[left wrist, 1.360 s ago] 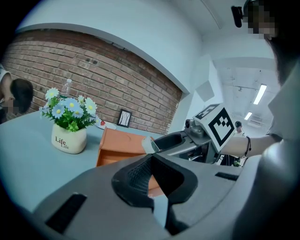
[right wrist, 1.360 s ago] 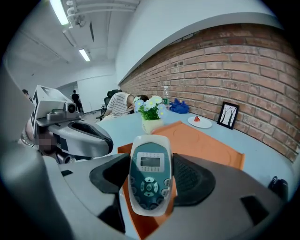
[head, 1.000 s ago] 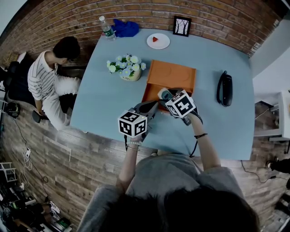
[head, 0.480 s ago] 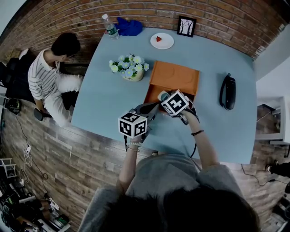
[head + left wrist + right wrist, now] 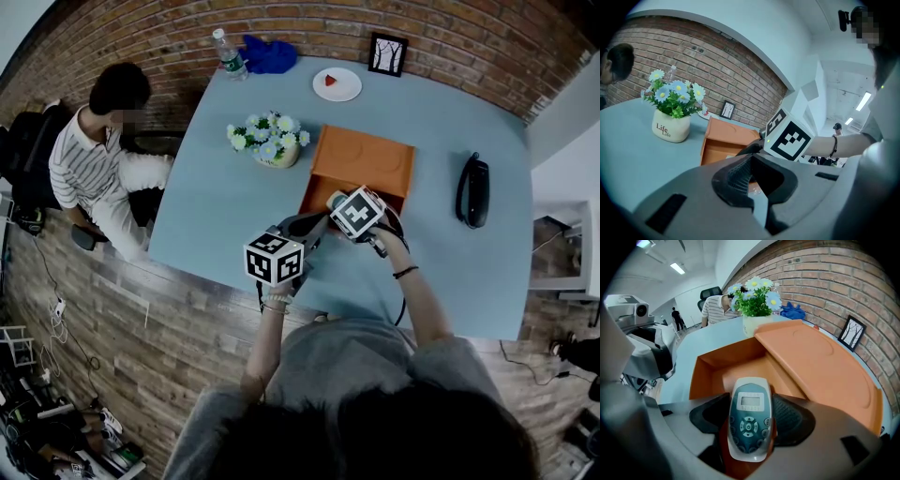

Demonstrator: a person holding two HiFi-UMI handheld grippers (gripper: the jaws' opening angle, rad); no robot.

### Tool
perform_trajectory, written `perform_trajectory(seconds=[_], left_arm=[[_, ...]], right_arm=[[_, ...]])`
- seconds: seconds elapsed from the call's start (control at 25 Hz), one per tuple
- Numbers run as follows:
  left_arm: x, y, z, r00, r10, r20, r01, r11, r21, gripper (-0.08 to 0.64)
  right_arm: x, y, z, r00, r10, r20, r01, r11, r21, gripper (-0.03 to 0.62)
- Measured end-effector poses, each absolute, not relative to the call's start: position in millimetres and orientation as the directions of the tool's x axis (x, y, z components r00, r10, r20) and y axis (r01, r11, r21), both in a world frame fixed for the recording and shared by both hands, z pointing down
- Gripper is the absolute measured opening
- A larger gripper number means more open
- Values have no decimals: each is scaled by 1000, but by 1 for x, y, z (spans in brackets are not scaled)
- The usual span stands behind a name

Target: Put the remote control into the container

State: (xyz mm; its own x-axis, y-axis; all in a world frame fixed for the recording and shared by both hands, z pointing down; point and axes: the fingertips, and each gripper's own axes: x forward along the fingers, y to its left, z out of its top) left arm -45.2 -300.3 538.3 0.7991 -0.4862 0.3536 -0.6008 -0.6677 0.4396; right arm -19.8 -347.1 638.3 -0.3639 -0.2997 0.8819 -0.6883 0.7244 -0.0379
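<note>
The remote control (image 5: 750,420), white with a dark blue face and a small screen, is pinched between the jaws of my right gripper (image 5: 751,423), which is shut on it. It hangs just over the near edge of the orange container (image 5: 740,366), whose lid (image 5: 820,362) lies open behind. In the head view the right gripper (image 5: 345,202) and the remote (image 5: 336,199) sit at the front rim of the container (image 5: 364,161). My left gripper (image 5: 309,223) hovers just to the left, open, with nothing between its jaws (image 5: 757,171).
A white pot of flowers (image 5: 269,150) stands left of the container on the blue table (image 5: 216,206). A black phone (image 5: 470,190) lies to the right. A plate (image 5: 337,84), photo frame (image 5: 388,54), bottle (image 5: 227,56) and blue cloth (image 5: 269,54) line the far edge. A person (image 5: 94,159) sits at the left.
My right gripper has carried the remote a little farther toward the container's front rim. The left gripper has hardly moved. The seated person has shifted slightly.
</note>
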Motion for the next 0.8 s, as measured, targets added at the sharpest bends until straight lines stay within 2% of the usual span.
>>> perform_trajectory(seconds=[0.48, 0.8], left_arm=[[-49, -299, 539, 791, -501, 351, -612, -655, 444, 3], [-48, -295, 536, 793, -501, 345, -609, -658, 443, 3]], right_arm=[[-22, -344, 641, -357, -280, 891, -669, 743, -35, 287], [-20, -345, 637, -375, -321, 870, -712, 701, -49, 310]])
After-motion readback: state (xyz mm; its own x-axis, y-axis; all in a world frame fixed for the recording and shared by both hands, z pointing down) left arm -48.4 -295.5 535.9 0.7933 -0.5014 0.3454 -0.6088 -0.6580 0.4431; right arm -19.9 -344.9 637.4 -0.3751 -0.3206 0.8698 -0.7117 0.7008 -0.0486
